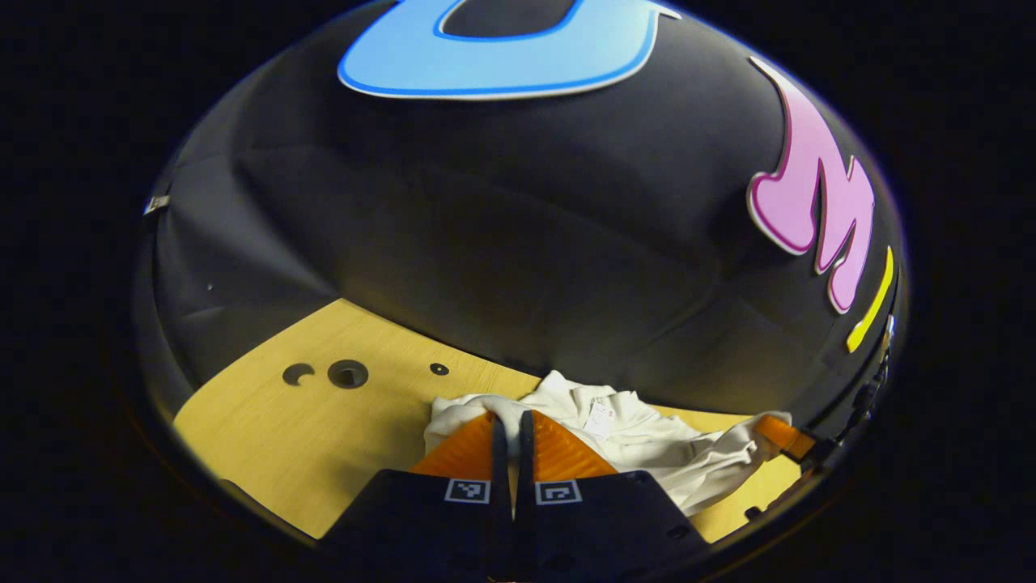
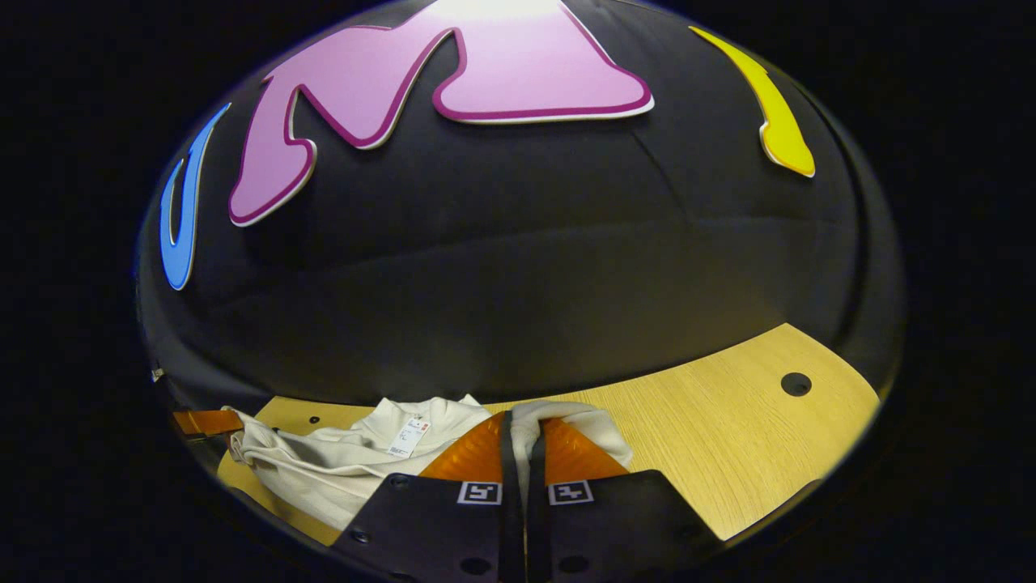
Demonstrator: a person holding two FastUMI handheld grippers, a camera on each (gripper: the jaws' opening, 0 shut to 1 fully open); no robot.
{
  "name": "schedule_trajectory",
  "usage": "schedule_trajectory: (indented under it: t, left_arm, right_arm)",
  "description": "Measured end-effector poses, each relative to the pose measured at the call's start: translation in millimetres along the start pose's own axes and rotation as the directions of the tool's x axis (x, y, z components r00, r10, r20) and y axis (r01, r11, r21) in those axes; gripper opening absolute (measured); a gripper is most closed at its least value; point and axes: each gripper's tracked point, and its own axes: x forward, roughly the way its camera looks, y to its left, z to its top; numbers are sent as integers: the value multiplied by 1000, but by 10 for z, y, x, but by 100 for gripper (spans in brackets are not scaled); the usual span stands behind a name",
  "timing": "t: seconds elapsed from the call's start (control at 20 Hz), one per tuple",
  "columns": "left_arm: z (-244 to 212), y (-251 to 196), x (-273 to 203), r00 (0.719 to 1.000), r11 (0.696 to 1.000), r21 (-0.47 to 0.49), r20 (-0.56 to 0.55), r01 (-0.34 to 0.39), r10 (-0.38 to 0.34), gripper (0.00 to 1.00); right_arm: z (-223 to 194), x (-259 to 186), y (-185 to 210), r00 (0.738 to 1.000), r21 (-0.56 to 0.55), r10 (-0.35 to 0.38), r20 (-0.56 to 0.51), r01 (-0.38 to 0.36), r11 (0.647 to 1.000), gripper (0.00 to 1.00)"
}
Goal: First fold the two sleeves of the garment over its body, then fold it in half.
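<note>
Dim booth, overhead glare on the wall, heavy fisheye bending at edges.

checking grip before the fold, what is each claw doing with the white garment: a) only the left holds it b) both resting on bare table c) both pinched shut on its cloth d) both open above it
c: in the left gripper view the left claw is closed with the garment between its fingers, and in the right gripper view the right claw pinches a fold of cloth the same way.
</note>
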Motion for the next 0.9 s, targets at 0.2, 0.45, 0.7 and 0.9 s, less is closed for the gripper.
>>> schedule_trajectory:
  t: [0.2, 0.45, 0.7, 0.9]
  left_arm:
    - [-41, 13, 453, 1000, 994, 113, -2, 3, -3, 6]
    - [-226, 113, 732, 999, 967, 254, -11, -30, 33, 13]
    - [95, 194, 653, 991, 954, 278, 94, -114, 91, 65]
    - [362, 165, 303, 987, 958, 261, 139, -116, 81, 93]
  right_arm:
    - [-83, 312, -47, 999, -73, -37, 15, 38, 997, 6]
    - [-230, 435, -46, 999, -118, -48, 11, 49, 992, 16]
    - [-316, 370, -27, 1000, -100, -9, -24, 7, 995, 64]
    - [-226, 188, 24, 1000, -99, -6, -2, 6, 995, 93]
